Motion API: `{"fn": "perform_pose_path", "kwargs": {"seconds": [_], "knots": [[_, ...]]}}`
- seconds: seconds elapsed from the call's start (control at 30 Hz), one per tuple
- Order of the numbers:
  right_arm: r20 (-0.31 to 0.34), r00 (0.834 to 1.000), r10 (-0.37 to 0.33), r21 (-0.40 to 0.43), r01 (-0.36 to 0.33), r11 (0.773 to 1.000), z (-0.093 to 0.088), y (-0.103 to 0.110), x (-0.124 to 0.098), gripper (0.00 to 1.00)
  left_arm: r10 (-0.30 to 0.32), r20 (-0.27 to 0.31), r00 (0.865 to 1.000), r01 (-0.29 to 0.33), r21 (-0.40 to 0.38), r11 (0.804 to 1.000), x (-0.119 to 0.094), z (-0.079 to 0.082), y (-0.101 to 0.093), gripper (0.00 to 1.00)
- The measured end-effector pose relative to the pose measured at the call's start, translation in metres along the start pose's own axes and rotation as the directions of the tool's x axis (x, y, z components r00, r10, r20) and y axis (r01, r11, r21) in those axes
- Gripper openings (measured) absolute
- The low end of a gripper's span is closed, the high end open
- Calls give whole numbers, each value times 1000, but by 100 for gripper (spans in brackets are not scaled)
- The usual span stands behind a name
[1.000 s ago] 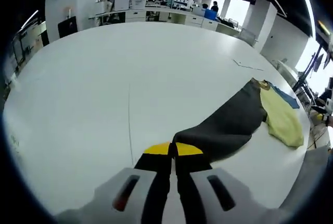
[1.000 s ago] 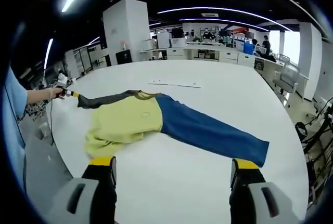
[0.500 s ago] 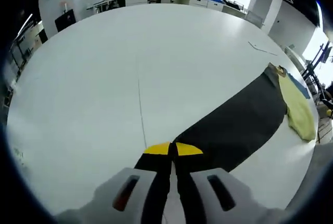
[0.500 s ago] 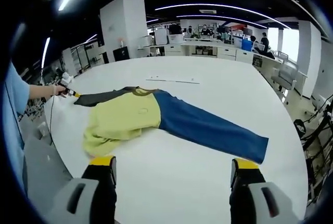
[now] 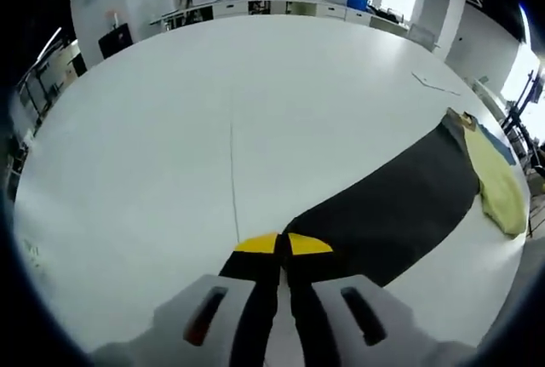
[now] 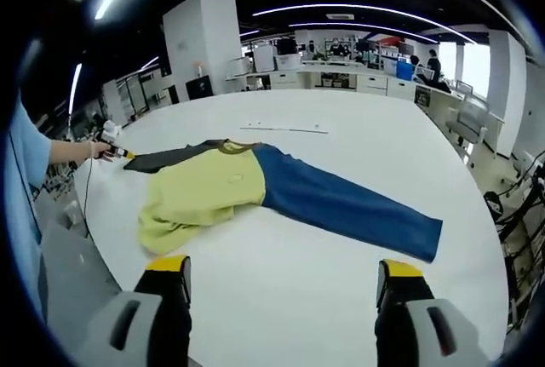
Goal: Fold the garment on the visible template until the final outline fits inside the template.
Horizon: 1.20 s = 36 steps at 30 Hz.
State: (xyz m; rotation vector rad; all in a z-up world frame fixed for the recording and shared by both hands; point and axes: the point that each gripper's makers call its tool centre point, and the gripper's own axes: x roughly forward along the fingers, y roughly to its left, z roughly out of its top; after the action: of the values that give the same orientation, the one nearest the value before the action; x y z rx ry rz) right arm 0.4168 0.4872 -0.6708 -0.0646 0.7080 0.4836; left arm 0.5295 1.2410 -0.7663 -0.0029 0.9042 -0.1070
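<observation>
**Dark sleeve pinched in my left gripper, right one wide and empty**

The garment lies spread on the white counter: a yellow body bunched at its lower edge, a blue sleeve stretched flat toward the right of my right gripper view, and a dark grey sleeve running off the other way. In my left gripper view that dark sleeve comes from the yellow body at the far right straight down to my left gripper, whose yellow-tipped jaws are closed together on the sleeve's end. In the right gripper view I can see the same gripper far off at the left, at the sleeve's tip, held in a hand at the counter's edge.

My right gripper hangs near the counter's edge, short of the garment, its jaws spread wide with nothing between them.

A thin seam line runs across the counter ahead of the left gripper. A thin strip lies on the counter beyond the garment's collar. Farther back stand a white pillar and office desks, with people by them.
</observation>
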Motion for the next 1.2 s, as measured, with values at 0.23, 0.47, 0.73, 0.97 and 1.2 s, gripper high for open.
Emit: {"fn": "perform_pose_path", "kwargs": {"seconds": [0.23,0.47,0.73,0.97,1.2], "knots": [[14,1000,4,7,-4,1000,3,-1,1,91,-60,73,996,57,41,998,-9,9,-11,32],[22,999,30,-4,-30,1000,7,5,7,91,-177,156,972,157,130,979,-30,21,-40,60],[37,997,70,-14,-69,998,12,14,12,91,-302,230,925,271,158,950,-57,32,-84,66],[53,994,91,-32,-90,995,18,20,14,91,-377,255,890,326,221,919,-81,36,-120,66],[83,990,112,-51,-108,993,24,27,10,91,-427,257,867,354,285,891,-100,38,-153,62]]}}
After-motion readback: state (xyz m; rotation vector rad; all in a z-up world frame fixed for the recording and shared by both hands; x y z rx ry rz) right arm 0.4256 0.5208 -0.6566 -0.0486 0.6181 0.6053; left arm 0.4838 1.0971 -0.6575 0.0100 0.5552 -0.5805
